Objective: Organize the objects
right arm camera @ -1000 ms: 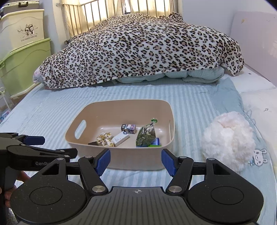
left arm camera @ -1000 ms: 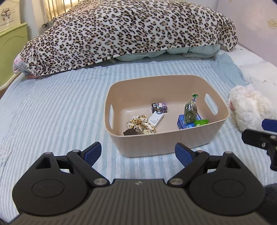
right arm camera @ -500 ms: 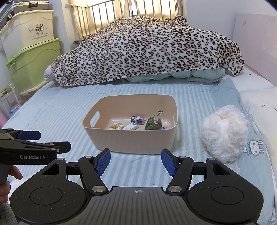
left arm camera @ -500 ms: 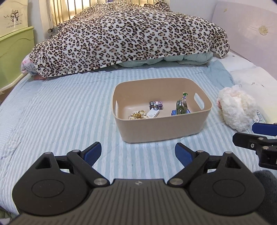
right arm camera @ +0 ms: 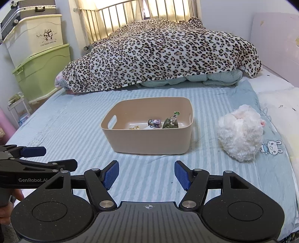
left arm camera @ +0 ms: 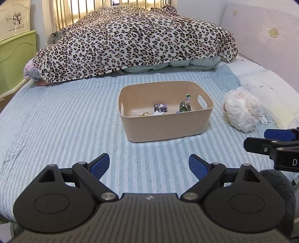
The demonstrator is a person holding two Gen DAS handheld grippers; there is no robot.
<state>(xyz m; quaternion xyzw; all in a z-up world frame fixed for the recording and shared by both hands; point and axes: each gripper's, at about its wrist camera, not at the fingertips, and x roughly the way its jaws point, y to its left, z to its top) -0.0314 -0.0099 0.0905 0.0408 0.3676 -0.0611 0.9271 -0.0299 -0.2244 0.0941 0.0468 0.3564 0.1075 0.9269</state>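
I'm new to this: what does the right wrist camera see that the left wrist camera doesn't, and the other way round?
Only the right wrist view shows the suitcase on the stacked cream bin, the small rack by the bed, and the left gripper from the side. Only the left wrist view shows the flower mark on the headboard and the right gripper at its edge. Both show the beige basket holding small items, the white plush toy, the leopard blanket and the striped sheet.

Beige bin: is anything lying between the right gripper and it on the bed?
Nothing visible. Only bare striped sheet lies between the open right gripper and the beige bin. The white plush toy sits apart, off to the bin's right.
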